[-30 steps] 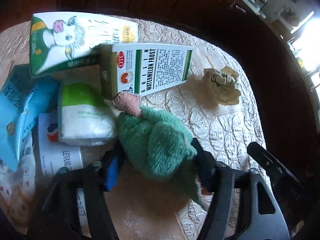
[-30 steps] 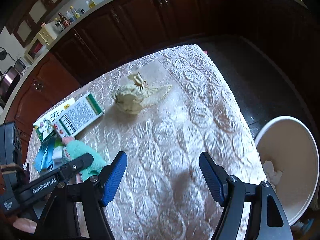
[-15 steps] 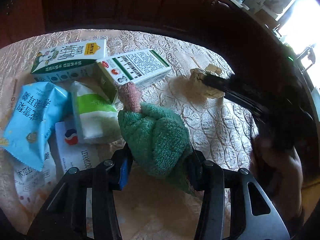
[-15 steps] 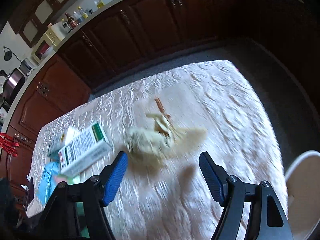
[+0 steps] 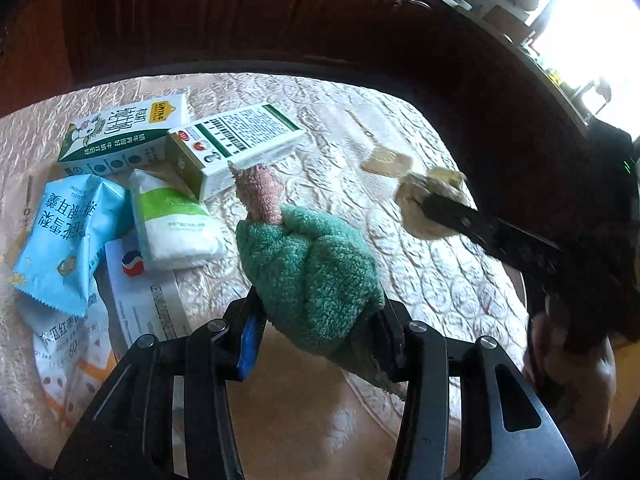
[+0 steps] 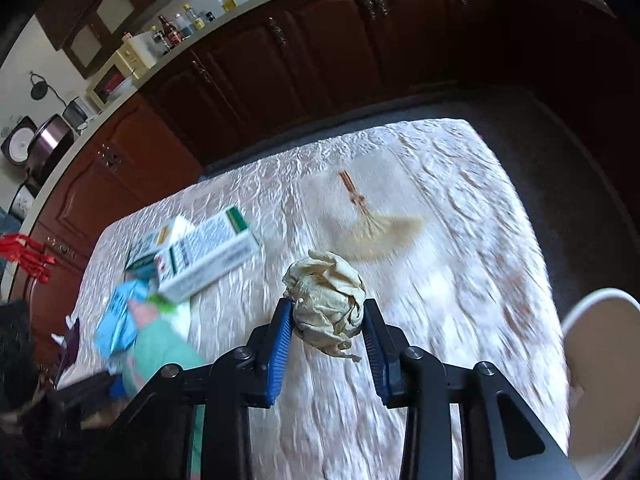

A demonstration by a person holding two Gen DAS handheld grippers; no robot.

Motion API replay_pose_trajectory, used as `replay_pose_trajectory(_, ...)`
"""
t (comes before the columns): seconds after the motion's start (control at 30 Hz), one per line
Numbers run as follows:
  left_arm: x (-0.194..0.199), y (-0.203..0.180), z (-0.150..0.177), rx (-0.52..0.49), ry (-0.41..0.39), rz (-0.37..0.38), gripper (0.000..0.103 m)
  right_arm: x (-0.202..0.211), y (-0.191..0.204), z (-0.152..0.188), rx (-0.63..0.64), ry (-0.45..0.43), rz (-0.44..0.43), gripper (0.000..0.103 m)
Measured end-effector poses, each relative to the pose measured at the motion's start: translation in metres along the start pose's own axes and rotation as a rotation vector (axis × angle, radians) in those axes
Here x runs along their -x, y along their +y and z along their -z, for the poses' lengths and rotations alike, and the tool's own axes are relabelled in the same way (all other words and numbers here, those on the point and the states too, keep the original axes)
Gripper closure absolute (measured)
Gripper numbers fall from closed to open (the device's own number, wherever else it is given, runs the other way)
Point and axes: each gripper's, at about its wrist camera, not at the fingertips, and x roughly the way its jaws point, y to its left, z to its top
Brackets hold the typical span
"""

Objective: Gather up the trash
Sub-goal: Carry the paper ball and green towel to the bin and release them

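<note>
Cream plastic bin [image 6: 592, 380] stands beside the desk [image 6: 460, 280] at the right edge; its contents cannot be made out. On the quilted beige cloth, a crumpled ball of pale yellowish paper [image 6: 326, 308] sits between the blue pads of the right gripper [image 6: 326, 330], whose fingers are closing and touch its sides. The left gripper [image 5: 316, 328] has its fingers clenched on a bunched green towel [image 5: 312, 272] with a pink end. Two cartons [image 5: 232, 144] and several snack packets [image 5: 68, 220] lie clustered near it.
</note>
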Motion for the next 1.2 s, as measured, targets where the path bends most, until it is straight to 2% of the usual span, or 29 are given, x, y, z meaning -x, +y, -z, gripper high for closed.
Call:
replay_pose_trajectory(0.2, 0.011, -0.015, 0.014, -0.033, -0.002, 0.008, 0.059, 0.040, -0.009, 0.037, -0.030, -0.046, 0.017, 0.069)
replay_pose_trajectory(0.5, 0.034, -0.049, 0.032, -0.121, -0.037, 0.016, 0.059, 0.078, -0.021, 0.078, -0.101, -0.083, 0.014, 0.069)
replay_pose_trajectory(0.8, 0.058, -0.084, 0.040, -0.205, -0.071, 0.060, 0.059, 0.129, -0.036, 0.102, -0.150, -0.157, 0.034, 0.069)
replay_pose_trajectory(1.2, 0.058, -0.130, 0.046, -0.312, -0.070, 0.098, 0.059, 0.174, -0.074, 0.122, -0.229, -0.212, 0.109, 0.069)
